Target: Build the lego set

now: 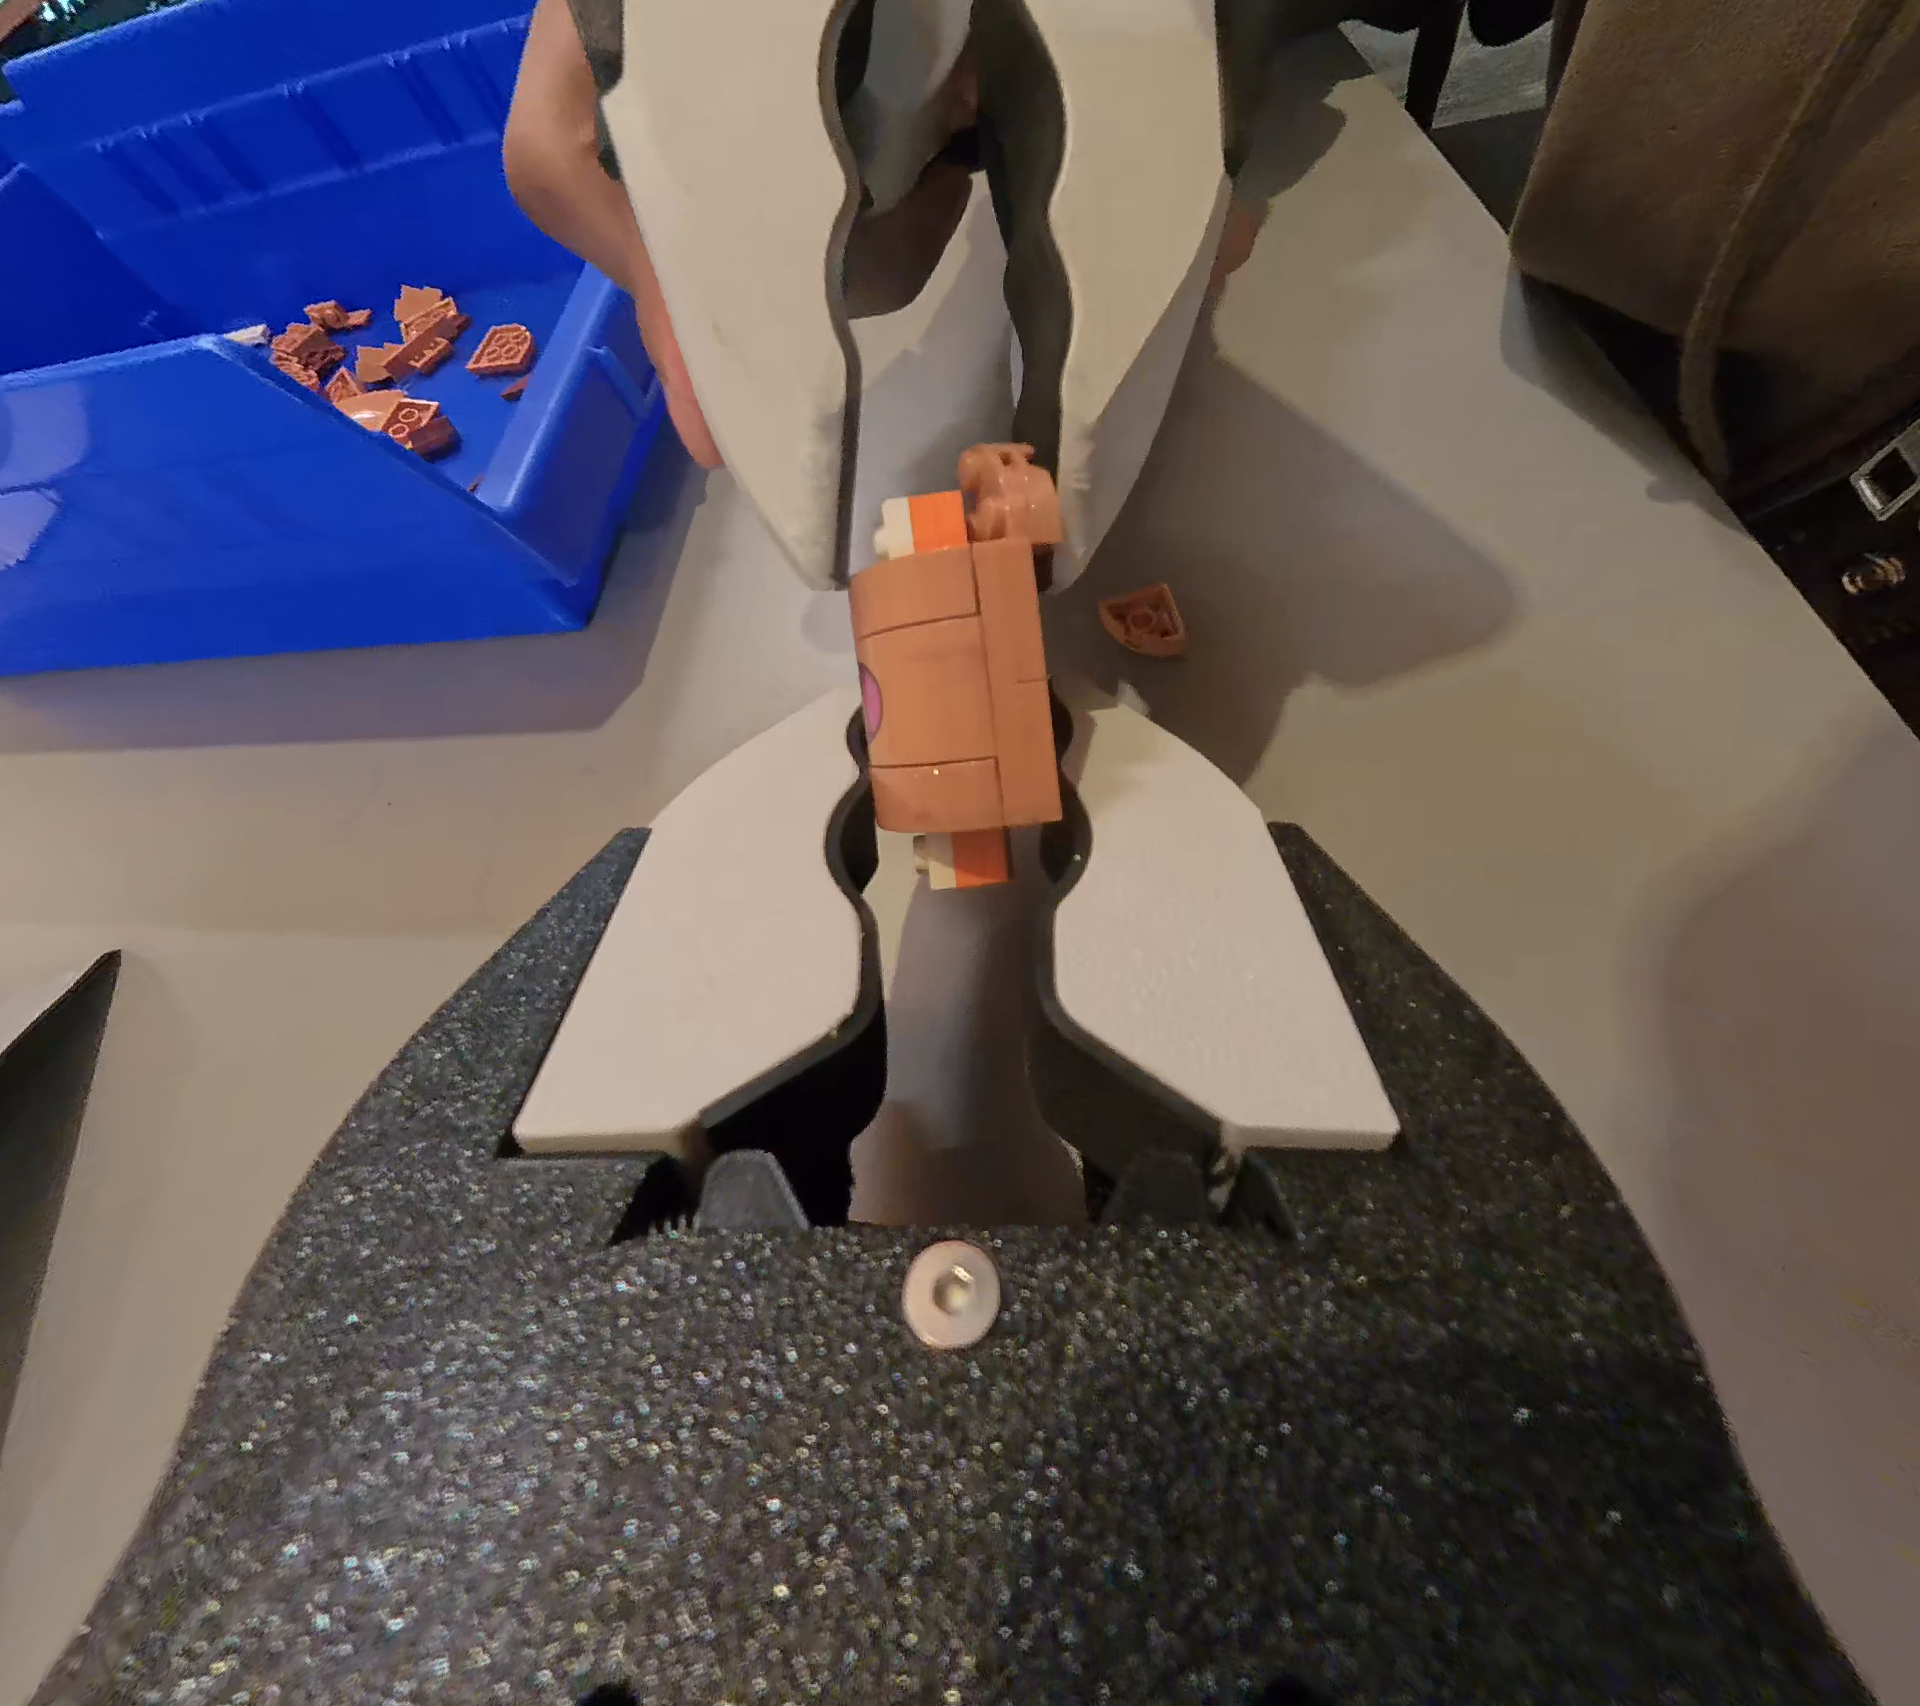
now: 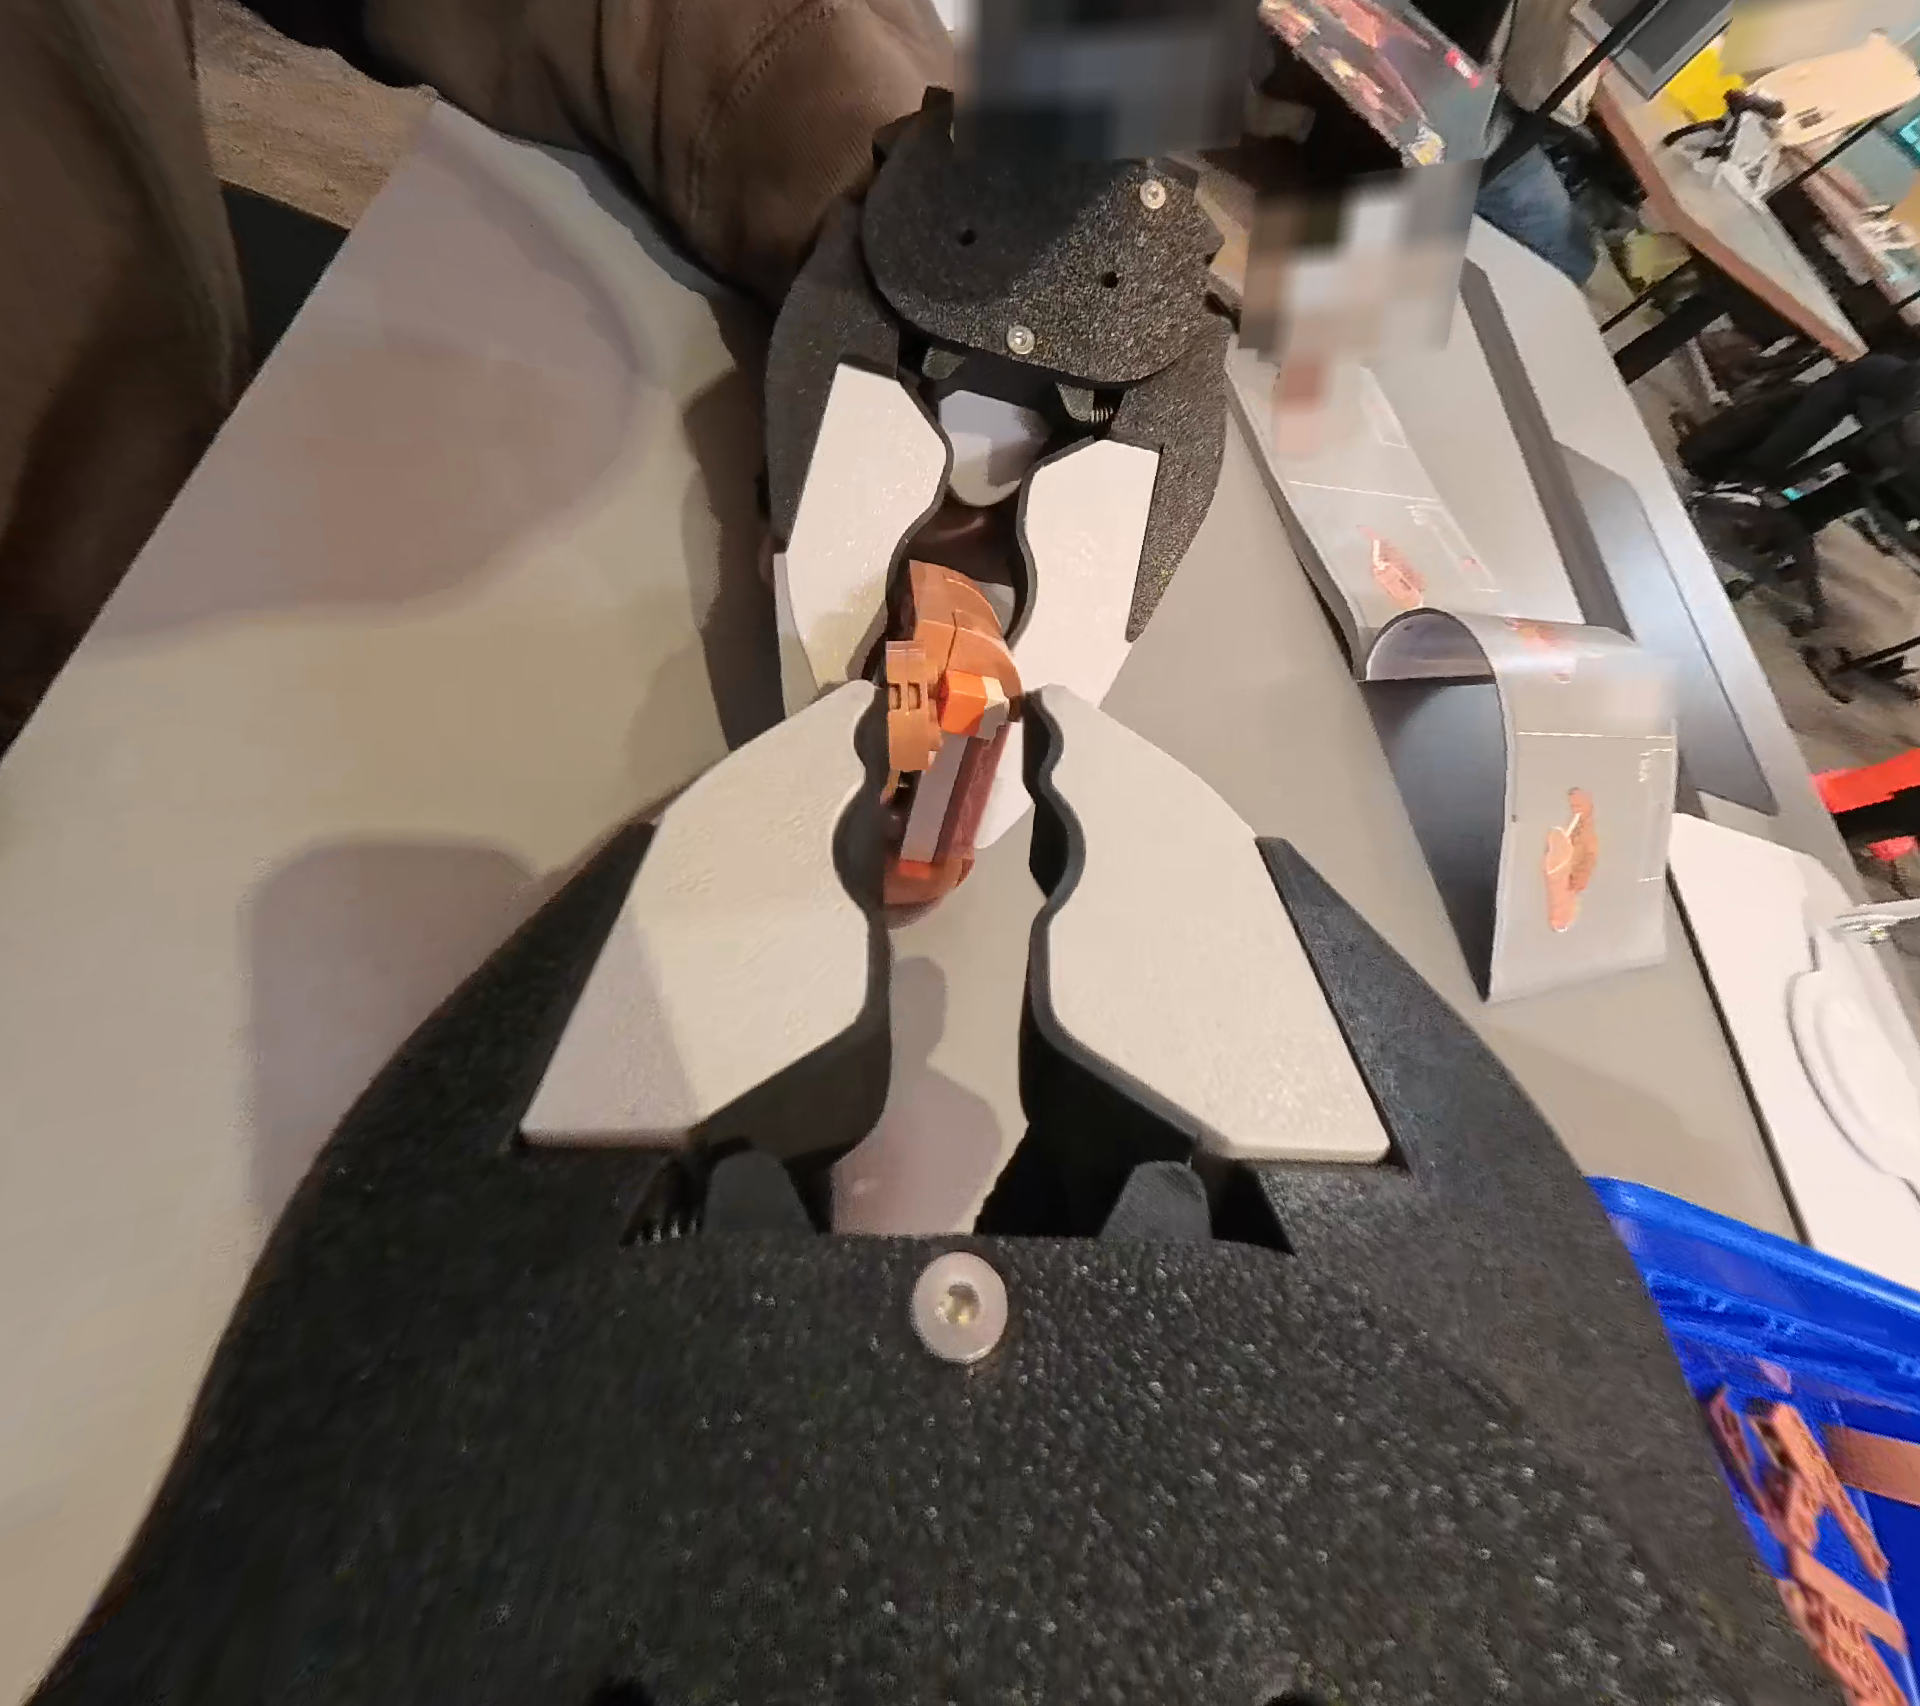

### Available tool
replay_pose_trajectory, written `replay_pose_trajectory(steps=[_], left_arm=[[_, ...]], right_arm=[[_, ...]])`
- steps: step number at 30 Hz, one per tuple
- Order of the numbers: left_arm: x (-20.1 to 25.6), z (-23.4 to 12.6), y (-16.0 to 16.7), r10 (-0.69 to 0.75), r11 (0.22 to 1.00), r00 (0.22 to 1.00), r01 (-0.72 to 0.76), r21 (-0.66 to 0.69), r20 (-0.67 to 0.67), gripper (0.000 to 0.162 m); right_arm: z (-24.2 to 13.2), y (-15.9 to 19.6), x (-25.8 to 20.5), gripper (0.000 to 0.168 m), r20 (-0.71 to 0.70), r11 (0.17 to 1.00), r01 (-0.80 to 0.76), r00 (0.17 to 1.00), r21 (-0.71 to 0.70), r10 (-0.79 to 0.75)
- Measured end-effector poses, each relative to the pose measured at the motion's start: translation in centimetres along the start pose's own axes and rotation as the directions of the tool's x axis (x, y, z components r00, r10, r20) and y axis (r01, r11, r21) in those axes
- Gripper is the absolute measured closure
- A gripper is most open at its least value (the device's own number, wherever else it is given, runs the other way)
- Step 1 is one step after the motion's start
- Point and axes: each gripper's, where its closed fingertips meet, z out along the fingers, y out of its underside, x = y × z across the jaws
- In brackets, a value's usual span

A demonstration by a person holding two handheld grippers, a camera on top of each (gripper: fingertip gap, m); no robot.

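Two grippers meet over the grey worktop (image 1: 312,825), both around one small tan model (image 1: 956,700). In the left wrist view the left gripper (image 1: 961,783) is closed on the model's near end. The model's long axis runs away from that camera, slightly tilted, with an orange-and-white brick showing at each end and a pink patch on its left face. The right gripper (image 1: 945,576) comes in from the far side, its fingers either side of the far end, where a small tan clip piece (image 1: 1008,493) sits; whether it presses the model or only brackets it I cannot tell.

One blue bin (image 1: 260,513), to the left, holds a scatter of loose reddish-brown pieces (image 1: 395,368). A single brown wedge piece (image 1: 1143,617) lies on the worktop just right of the model.

In the right wrist view a curled instruction booklet (image 2: 1558,773) lies open to the right; its print is too blurred to read.
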Motion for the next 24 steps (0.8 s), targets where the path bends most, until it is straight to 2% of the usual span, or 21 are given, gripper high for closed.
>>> replay_pose_trajectory(steps=[5, 11, 17, 24], left_arm=[[-0.1, 0.1, -0.2, 0.010, 1.000, 1.000, -0.010, 0.010, 0.021, 0.134], [-0.4, 0.4, -0.7, 0.033, 0.999, 0.996, -0.035, 0.026, 0.080, 0.134], [-1.5, 0.5, -1.6, 0.034, 0.997, 0.976, -0.049, 0.065, 0.213, 0.134], [-3.1, -0.6, -3.0, 0.030, 0.988, 0.927, -0.084, 0.128, 0.374, 0.134]], right_arm=[[-0.1, 0.0, 0.0, 0.144, 0.029, 0.998, -0.003, 1.000, -0.056, 0.004], [-0.6, 0.1, 0.0, 0.144, 0.088, 0.983, 0.076, 0.994, -0.170, -0.061], [-1.3, -0.1, 0.6, 0.144, 0.149, 0.941, 0.184, 0.978, -0.285, -0.146], [-1.4, -1.3, 2.0, 0.144, 0.186, 0.888, 0.300, 0.951, -0.347, -0.248]])
